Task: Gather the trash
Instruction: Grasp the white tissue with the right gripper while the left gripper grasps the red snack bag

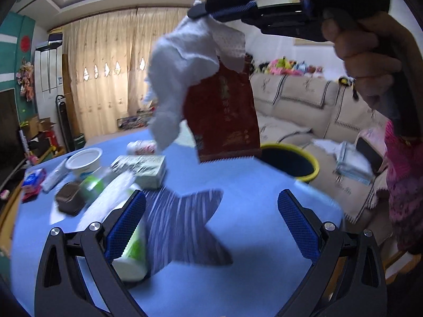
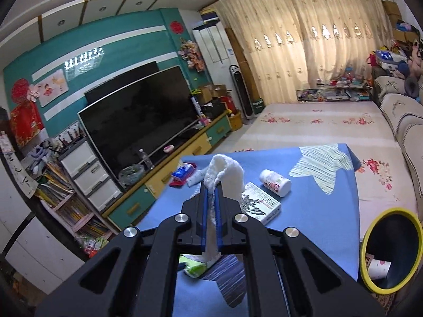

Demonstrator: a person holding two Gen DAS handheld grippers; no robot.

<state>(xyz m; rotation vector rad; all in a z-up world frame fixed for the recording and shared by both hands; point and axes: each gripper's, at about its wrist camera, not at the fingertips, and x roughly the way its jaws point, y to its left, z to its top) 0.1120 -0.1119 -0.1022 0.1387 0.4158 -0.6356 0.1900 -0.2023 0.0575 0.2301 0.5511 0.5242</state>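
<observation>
The right gripper (image 2: 210, 198) has its fingers clenched on a white tissue (image 2: 227, 173), which bulges out past the fingertips and also trails back between the pads. In the left wrist view this same gripper (image 1: 201, 10) is raised high, and the tissue (image 1: 182, 58) hangs below the fingertips together with a dark red wrapper (image 1: 224, 116); the wrapper seems pinched along with the tissue, though the exact contact is hidden behind the paper. Both pieces dangle free above the table (image 1: 251, 185), held up so they clear the other things on the way to the bin.

The bin (image 2: 391, 248), dark with a yellow rim, stands off the table edge, to the right of the right fingers and below them; some white rubbish already lies inside. My reading is that the load is being carried toward it and has yet to be dropped.

The left gripper (image 1: 211, 222) is released, fingers spread wide with nothing between them. It hovers low over the table, likely waiting for the next piece. Just by its left finger (image 1: 124, 224) lies a white and green pack (image 1: 129, 240). Ahead and left of the fingers are a printed box (image 1: 142, 169), a white pill bottle (image 1: 141, 146), a shallow white tub (image 1: 84, 159), a dark brown block (image 1: 70, 198) and a small blue packet (image 1: 33, 179)
</observation>
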